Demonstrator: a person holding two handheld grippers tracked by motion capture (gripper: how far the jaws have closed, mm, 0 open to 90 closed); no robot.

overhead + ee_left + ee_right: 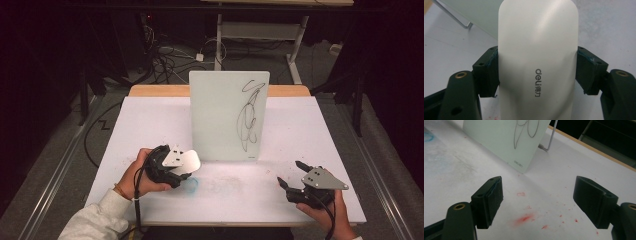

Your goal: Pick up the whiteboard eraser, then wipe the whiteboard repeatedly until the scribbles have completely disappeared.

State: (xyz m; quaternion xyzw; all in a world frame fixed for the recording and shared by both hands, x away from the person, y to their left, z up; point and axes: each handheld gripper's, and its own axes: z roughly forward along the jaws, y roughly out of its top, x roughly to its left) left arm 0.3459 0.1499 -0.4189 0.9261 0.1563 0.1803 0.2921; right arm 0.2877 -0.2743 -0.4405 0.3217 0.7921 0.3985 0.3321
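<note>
Your left hand-held gripper (pixel 187 165) is clamped on a white eraser (pixel 537 60), a smooth, rounded plastic body with "deli" printed on it. It sits just in front of the whiteboard (pixel 229 116), near that board's lower left corner, low over the table (pixel 150 120). In the left gripper view the two pads press the eraser's long sides about midway along its length, which looks like the right place: the body seems rigid and light, so it should not flex, but the glossy shell looks slippery and could twist between the pads if you push hard against the board. Hold firmly and keep the grip across the flat sides, not near the rounded end.

The whiteboard stands tilted back on a thin wire stand (pixel 549 141) and carries a black scribble (pixel 250 117) on its right half. It looks light and easy to push over, so wiping pressure may shove it backward.

Your right hand-held gripper (pixel 290 172) is spread wide and empty, in front of the whiteboard's lower right corner, over red stains (pixel 525 218) on the table. A blue smear (pixel 190 186) lies in front of the board, beside the eraser.
</note>
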